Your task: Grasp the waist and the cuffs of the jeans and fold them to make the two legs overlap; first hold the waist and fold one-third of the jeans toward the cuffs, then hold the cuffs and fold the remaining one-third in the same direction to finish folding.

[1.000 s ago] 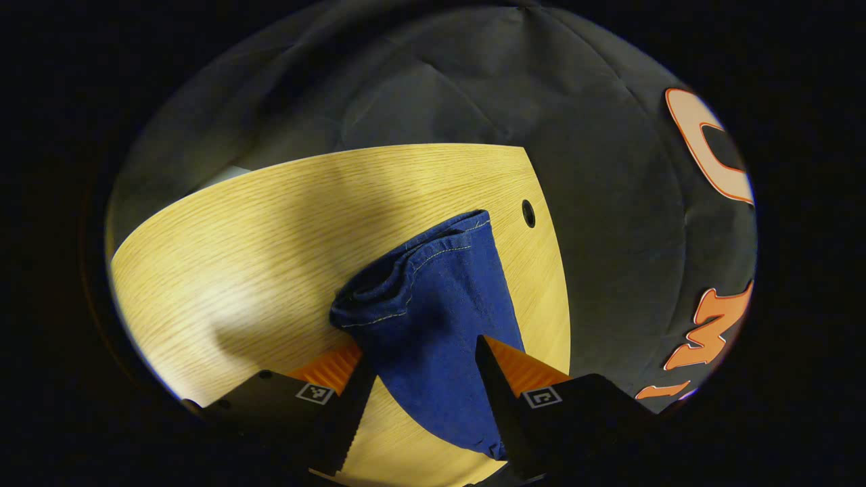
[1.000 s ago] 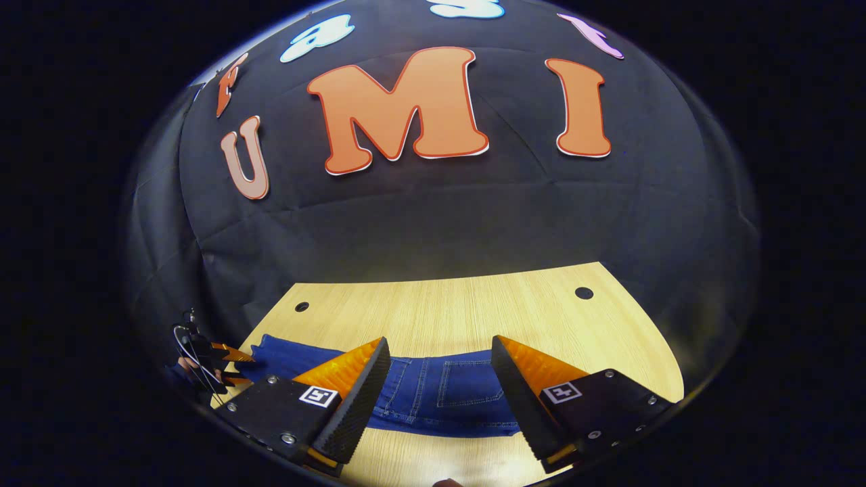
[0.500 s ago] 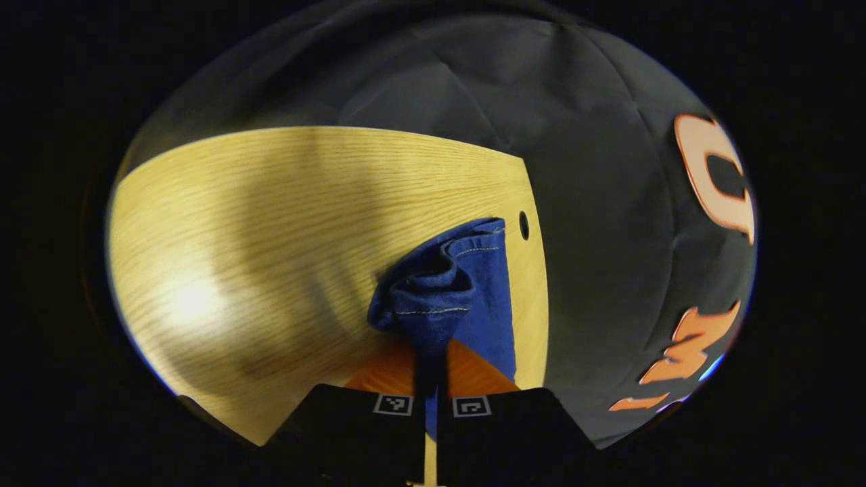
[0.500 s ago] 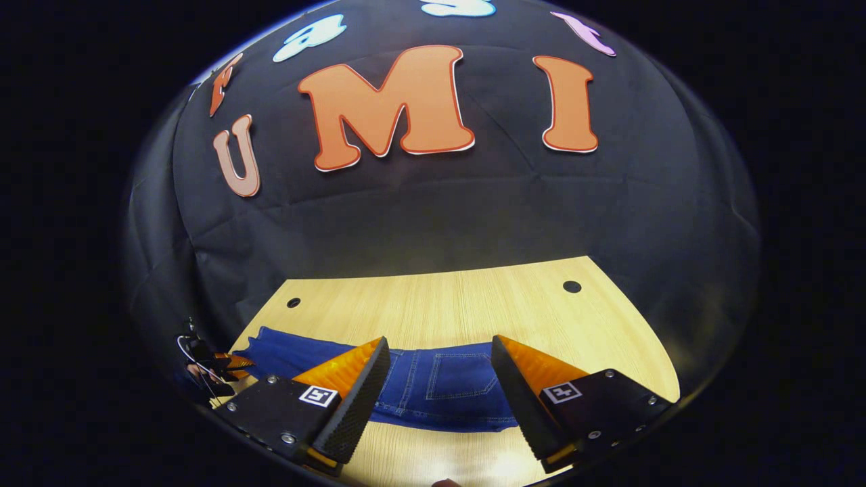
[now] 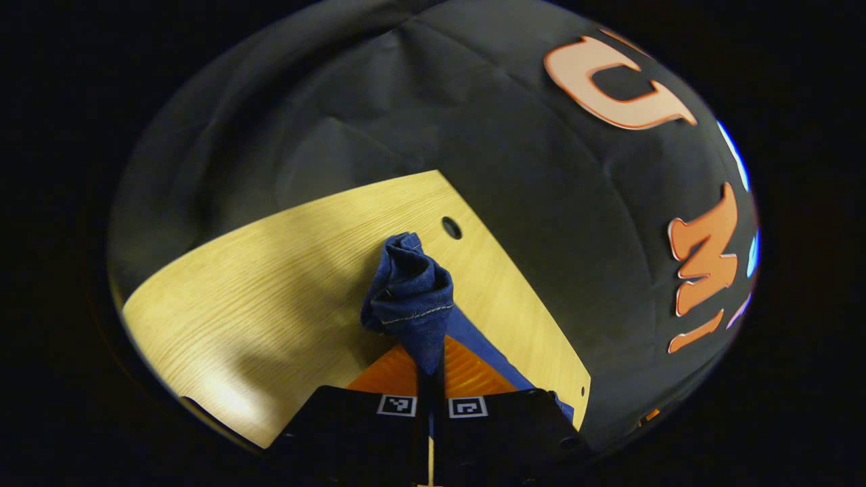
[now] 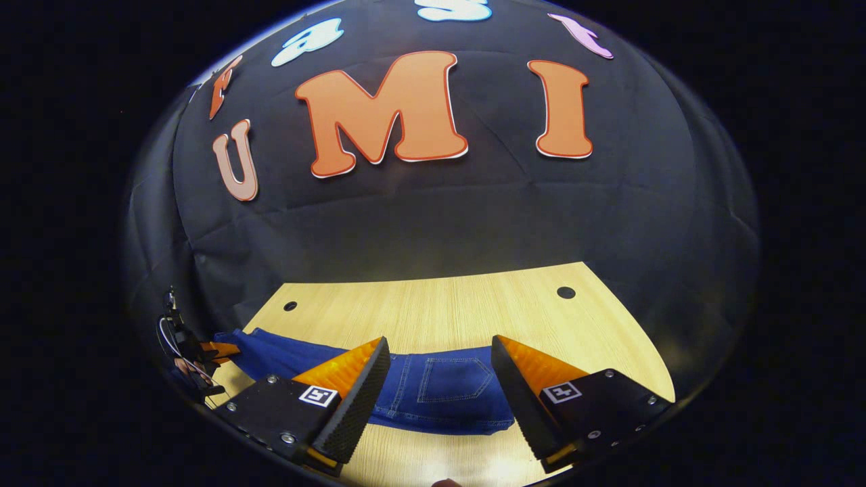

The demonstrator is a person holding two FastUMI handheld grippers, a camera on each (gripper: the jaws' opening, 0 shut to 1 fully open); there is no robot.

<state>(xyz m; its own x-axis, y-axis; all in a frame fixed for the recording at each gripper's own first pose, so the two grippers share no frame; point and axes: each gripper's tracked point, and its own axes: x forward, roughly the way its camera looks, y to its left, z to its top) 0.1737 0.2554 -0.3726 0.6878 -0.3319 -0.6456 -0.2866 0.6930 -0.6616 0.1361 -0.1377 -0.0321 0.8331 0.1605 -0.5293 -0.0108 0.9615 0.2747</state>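
In the left gripper view, the left gripper (image 5: 430,368) is clamped on a bunched, stitched cuff (image 5: 409,291) of the blue denim jeans (image 6: 433,396), raised off the pale wood-grain table (image 5: 270,284). In the right gripper view, the right gripper (image 6: 440,379), its ridged fingers spread apart, hovers above the flat waist part with its stitched back pocket (image 6: 450,382)

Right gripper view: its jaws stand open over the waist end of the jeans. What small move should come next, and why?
Probably lower the right gripper and close on the waist. Its jaws stand open, apart from the denim, which lies flat on the table. The left gripper is already shut on the bunched cuff end, so only the waist lacks a grip.
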